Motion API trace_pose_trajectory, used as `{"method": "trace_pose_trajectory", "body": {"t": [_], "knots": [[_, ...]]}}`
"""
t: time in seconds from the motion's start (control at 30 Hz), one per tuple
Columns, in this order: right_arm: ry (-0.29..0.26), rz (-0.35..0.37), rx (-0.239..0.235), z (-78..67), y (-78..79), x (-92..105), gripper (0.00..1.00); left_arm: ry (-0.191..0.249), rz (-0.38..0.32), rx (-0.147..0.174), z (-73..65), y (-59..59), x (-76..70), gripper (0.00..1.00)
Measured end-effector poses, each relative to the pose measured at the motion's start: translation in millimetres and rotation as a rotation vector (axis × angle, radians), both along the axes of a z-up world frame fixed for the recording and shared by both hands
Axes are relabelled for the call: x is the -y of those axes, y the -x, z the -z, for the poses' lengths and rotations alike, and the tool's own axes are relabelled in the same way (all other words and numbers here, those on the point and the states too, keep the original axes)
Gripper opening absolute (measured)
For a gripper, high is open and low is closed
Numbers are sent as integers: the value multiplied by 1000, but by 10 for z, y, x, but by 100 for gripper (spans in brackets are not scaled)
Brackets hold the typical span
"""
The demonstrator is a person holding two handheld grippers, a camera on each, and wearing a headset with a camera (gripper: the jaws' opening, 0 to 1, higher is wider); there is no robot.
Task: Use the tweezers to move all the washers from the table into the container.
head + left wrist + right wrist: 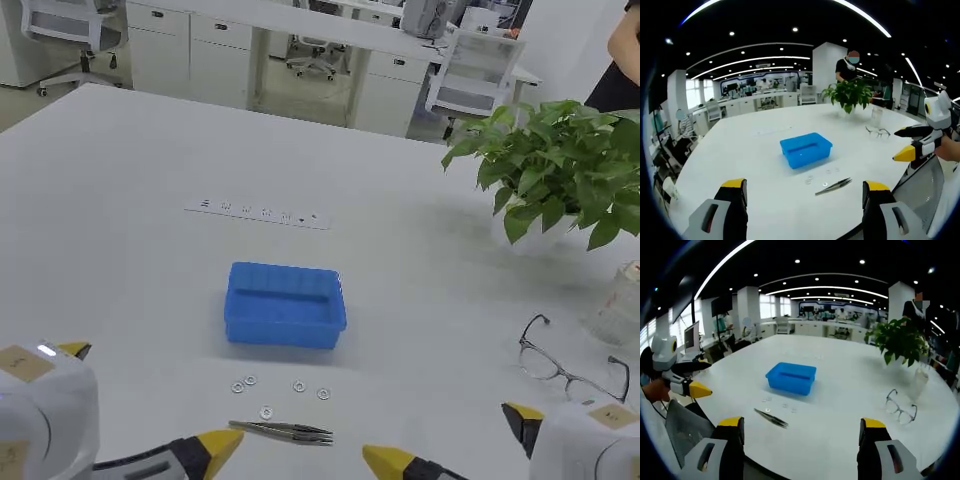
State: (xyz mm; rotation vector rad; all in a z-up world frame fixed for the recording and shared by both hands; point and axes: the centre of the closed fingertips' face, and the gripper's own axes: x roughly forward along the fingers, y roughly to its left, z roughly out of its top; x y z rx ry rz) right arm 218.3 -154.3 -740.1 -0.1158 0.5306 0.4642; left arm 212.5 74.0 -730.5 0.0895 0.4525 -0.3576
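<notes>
Currently: left gripper (pixel 804 185) jaws spread, empty | right gripper (pixel 800 422) likewise | tweezers (pixel 283 431) by the table's (pixel 120 180) near edge, 6 o'clock of blue container (pixel 285 305) | washers (pixel 299 386), perhaps five, between them | glasses (pixel 560 365) at 4 o'clock | left gripper view adds a person (pixel 847 67) behind the plant (pixel 850 95) | bare tabletop at 9 o'clock
</notes>
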Motion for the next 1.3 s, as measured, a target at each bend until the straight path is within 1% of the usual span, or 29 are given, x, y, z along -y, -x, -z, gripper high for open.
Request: {"method": "trace_pose_trajectory", "body": {"t": [0.4, 0.5, 0.57, 0.7, 0.87, 1.1, 1.3], "knots": [[5, -3, -2, -2, -13, -6, 94, -2, -9, 0, -8, -3, -39, 98], [6, -3, 0, -6, -22, -4, 94, -4, -11, 5, -13, -9, -44, 99], [4, -2, -1, -5, -25, -5, 95, 2, -6, -1, -5, -5, -36, 98], [7, -5, -5, 9, -22, -12, 94, -6, -10, -6, 13, 0, -48, 99], [6, -5, -9, 21, -21, -20, 95, -5, -12, -9, 22, -2, -59, 99], [4, 2, -11, 32, -36, -11, 97, -1, -28, -19, 51, -24, -105, 99], [12, 4, -18, 68, -63, -18, 99, -16, -21, -20, 74, -83, -115, 99]]}}
